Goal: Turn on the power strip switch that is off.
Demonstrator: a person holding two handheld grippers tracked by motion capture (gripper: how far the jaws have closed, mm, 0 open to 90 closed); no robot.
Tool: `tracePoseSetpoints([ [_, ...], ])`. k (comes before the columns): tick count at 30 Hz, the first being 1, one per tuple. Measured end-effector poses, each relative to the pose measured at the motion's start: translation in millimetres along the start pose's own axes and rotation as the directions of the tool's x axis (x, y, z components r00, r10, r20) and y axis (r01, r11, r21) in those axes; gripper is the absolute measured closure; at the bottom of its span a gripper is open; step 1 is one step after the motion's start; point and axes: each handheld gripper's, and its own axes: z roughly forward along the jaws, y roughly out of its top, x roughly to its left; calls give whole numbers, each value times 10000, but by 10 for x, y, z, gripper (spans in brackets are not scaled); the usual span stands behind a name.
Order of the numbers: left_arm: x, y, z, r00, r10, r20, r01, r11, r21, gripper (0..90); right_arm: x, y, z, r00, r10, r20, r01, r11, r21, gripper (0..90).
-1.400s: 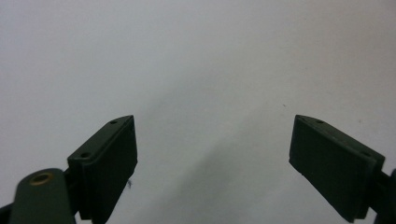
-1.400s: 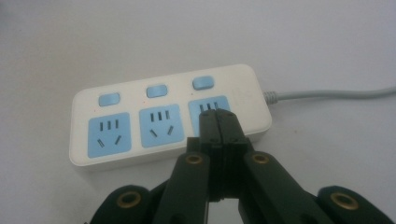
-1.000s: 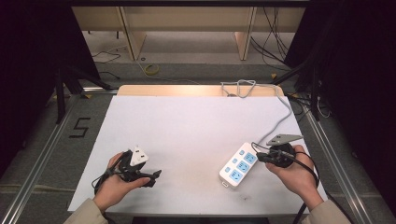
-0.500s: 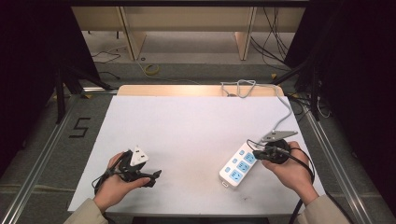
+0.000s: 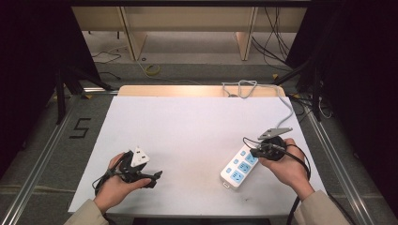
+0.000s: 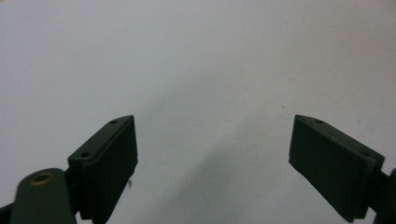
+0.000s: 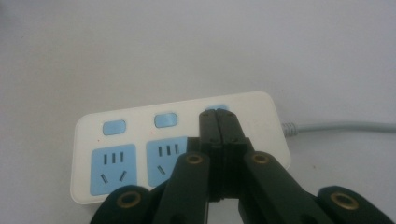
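Slippage worries me: my right gripper (image 7: pixel 218 116), jaws pressed together, seemingly on the power strip (image 7: pixel 140 144)'s third switch (image 7: pixel 215 108), could skid off; left gripper (image 6: pixel 212 154) spread, idle.

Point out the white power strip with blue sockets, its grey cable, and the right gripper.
White power strip with blue sockets (image 7: pixel 116 161): right gripper view, left socket.
Grey cable (image 7: pixel 341 126): right gripper view, mid-run.
Right gripper (image 7: pixel 218 122): right gripper view, closed tips.

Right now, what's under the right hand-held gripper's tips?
The shut right hand-held gripper covers the power strip's third blue switch; its edge peeks out. The third socket is hidden.
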Motion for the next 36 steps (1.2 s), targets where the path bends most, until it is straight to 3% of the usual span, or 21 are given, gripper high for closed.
tracePoseSetpoints([
  [36, -4, 2, 2, 10000, 0, 39, 0, 10000, -3, 150, -90, 138, 185, 9999, 101, -55, -98, 9990, 441, 900],
])
